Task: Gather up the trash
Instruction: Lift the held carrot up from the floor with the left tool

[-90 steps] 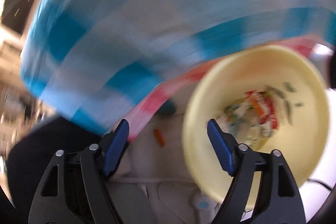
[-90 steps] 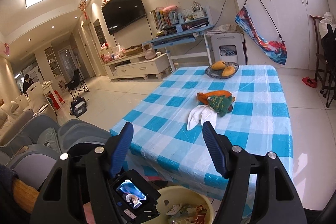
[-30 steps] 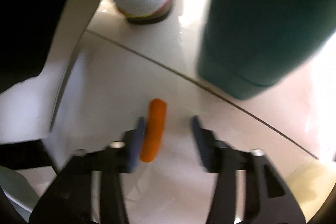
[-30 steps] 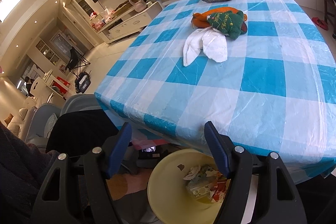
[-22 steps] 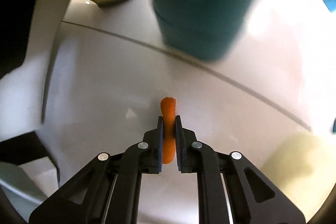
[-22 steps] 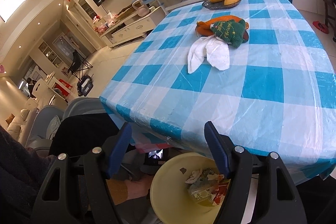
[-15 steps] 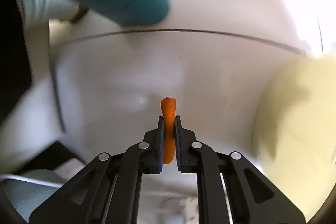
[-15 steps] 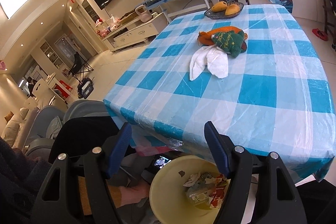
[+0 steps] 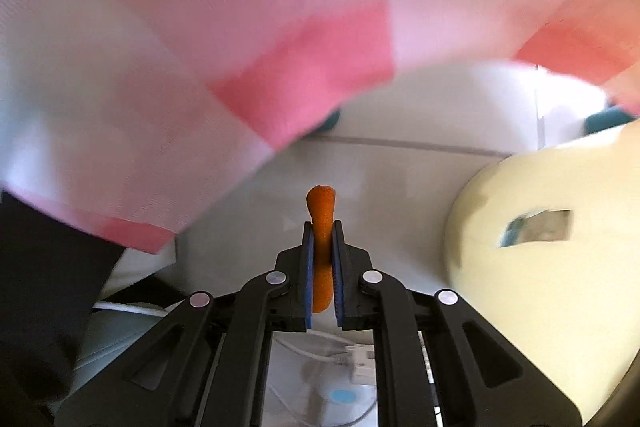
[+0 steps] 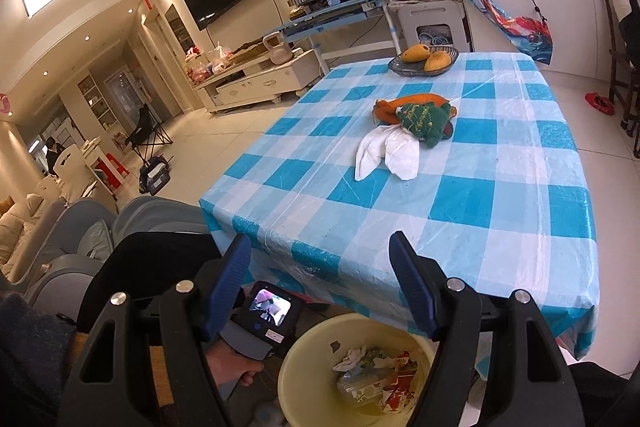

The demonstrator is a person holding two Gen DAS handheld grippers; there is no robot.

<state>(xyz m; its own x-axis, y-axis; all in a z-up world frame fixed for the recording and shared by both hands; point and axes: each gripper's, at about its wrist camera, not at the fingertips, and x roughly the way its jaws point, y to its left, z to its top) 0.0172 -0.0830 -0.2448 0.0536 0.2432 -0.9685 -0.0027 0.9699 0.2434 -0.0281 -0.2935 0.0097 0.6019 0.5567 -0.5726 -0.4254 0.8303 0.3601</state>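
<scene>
The left gripper (image 9: 321, 227) is clamped on a small orange scrap (image 9: 322, 215), holding it above the pale floor (image 9: 384, 187), beside a cream trash bin (image 9: 520, 267) and beneath a pink-checked cloth edge (image 9: 280, 87). The right gripper (image 10: 320, 283) stands wide and empty above the bin, facing the blue-checked counter (image 10: 460, 195).

Tablecloth edge (image 9: 224, 75) close overhead, seemingly
</scene>
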